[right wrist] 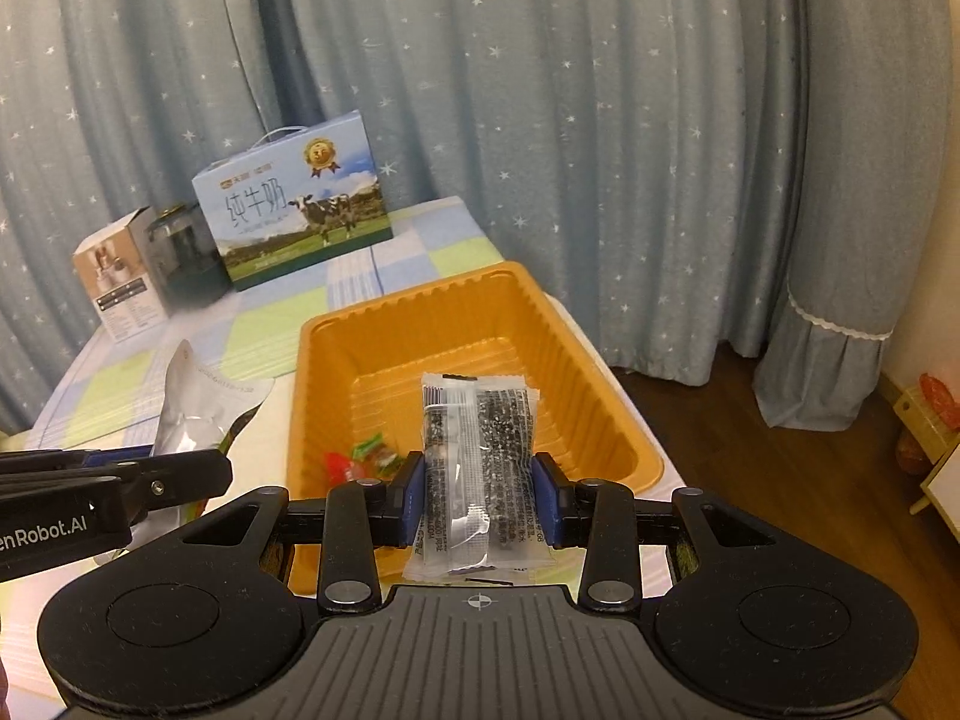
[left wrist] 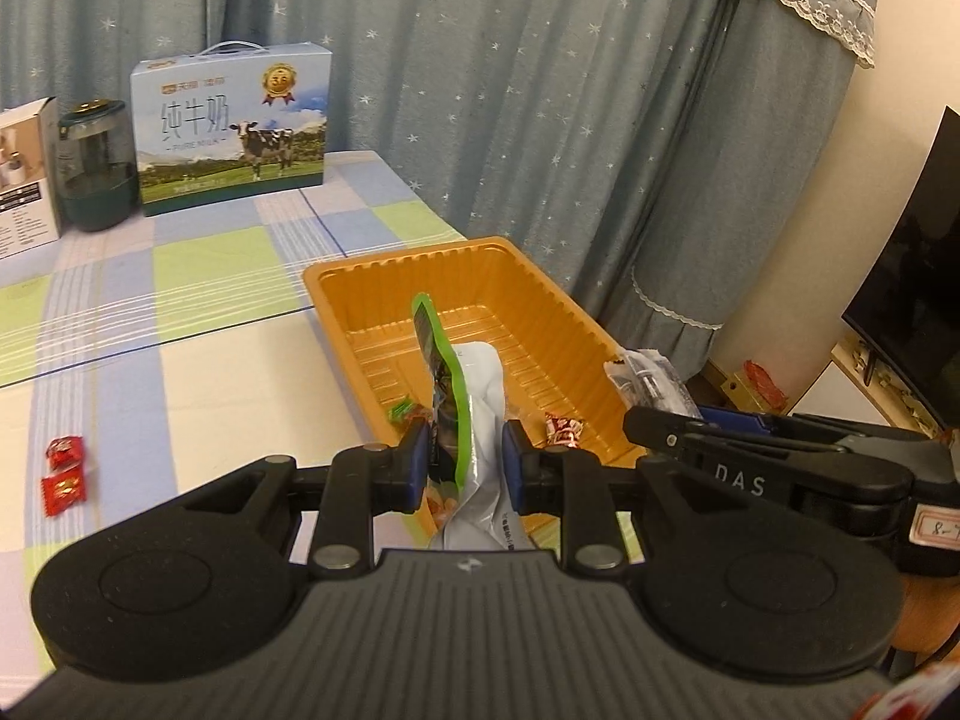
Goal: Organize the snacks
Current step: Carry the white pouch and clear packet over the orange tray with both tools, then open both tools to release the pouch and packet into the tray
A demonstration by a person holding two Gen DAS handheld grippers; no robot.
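The left gripper jaws pinch a green-edged silver pouch; the right gripper jaws pinch a clear sesame packet, both above the orange tray, which holds few candies. Only the left view shows two red candies left on the counter.

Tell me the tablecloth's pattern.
The tablecloth has pale blue, green and white checks; the left wrist view shows it best.
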